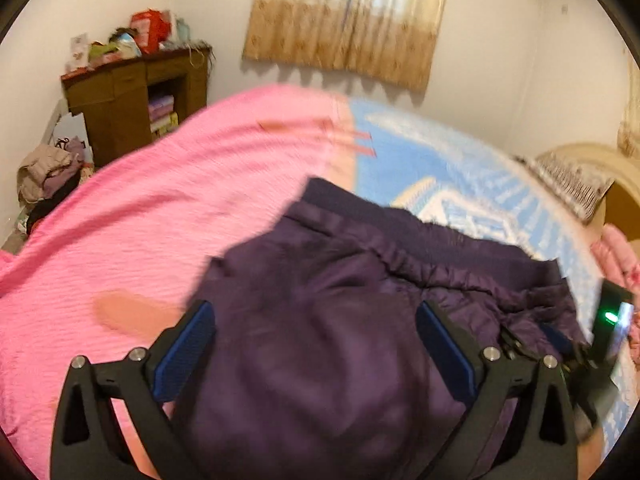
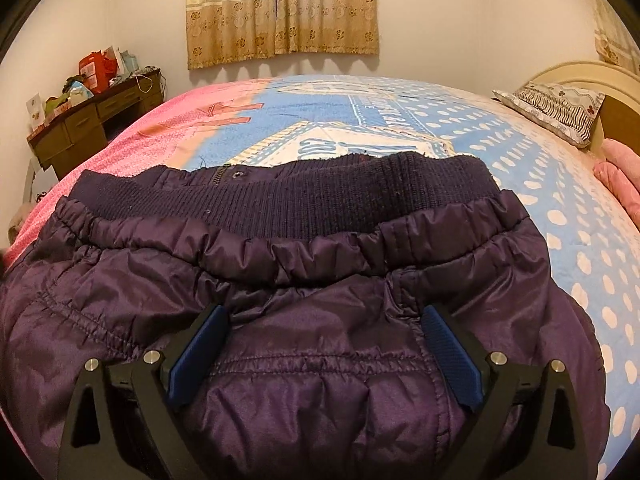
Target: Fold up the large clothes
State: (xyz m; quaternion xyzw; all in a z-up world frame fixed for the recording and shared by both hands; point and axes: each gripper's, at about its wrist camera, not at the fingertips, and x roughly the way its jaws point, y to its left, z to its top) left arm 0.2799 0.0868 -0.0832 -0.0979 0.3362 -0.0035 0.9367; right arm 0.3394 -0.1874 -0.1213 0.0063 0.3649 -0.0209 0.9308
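A dark purple padded jacket (image 2: 320,280) lies bunched on the bed, its ribbed knit hem (image 2: 360,192) at the far side. My right gripper (image 2: 324,320) is open, its blue pads wide apart just above the jacket's shiny fabric. The jacket also shows in the left wrist view (image 1: 340,320), blurred. My left gripper (image 1: 316,316) is open over the jacket's left part. The right gripper's body (image 1: 608,328), with a green light, shows at the right edge of that view.
The bed has a pink sheet (image 1: 140,220) on the left and a blue patterned blanket (image 2: 540,168) on the right. A pillow (image 2: 556,108) lies by the headboard. A cluttered brown desk (image 1: 132,92) stands by the wall. A curtain (image 2: 280,12) hangs behind.
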